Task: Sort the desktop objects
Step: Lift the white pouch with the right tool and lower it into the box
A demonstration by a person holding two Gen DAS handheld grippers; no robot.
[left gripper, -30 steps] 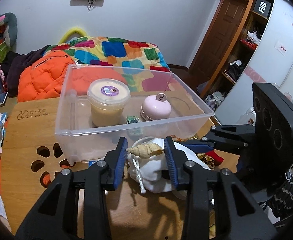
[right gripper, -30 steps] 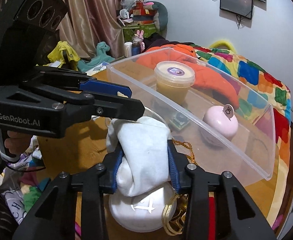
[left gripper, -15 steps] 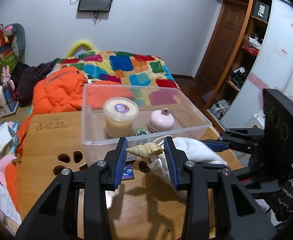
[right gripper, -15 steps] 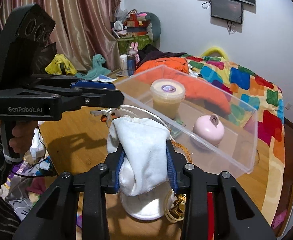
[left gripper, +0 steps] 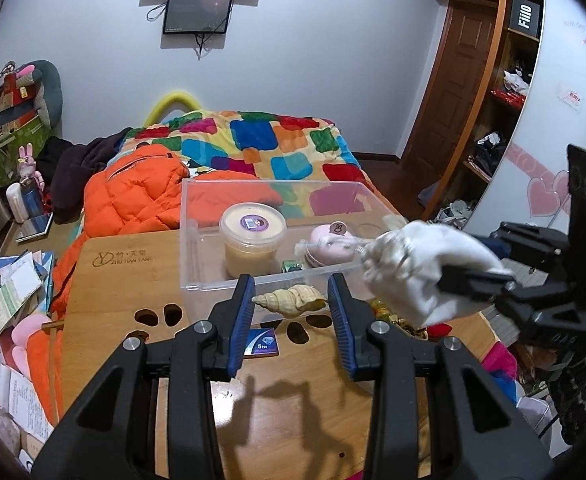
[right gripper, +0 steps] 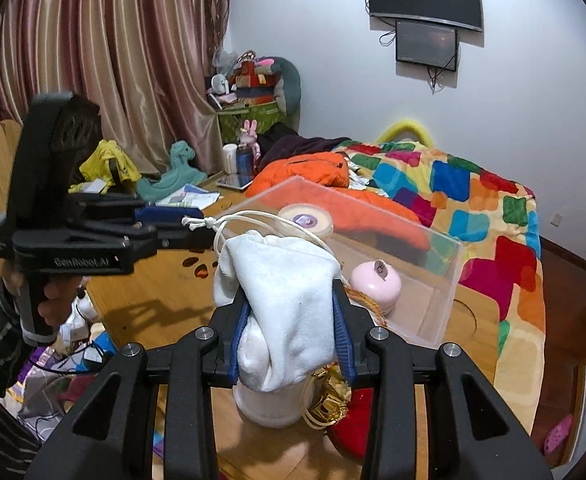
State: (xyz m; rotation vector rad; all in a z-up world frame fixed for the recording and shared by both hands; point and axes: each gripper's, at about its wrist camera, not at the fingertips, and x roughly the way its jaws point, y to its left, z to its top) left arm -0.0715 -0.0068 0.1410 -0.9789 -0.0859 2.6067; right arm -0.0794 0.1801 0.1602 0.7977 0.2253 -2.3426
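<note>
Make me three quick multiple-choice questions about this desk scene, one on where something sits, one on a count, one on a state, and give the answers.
1. Where is the pink round gadget?
A. in the clear plastic bin
B. on the bed
C. on the floor

2. How many things lie in the bin?
A. one
B. three
C. six

3. What is the left gripper doing?
A. hanging open
B. shut on the seashell
C. shut on the white pouch

Answers: 1 A, it sits inside the bin's walls. 2 B, a lidded tub, the gadget and a small green packet. 3 B, the shell spans its blue jaws.
</note>
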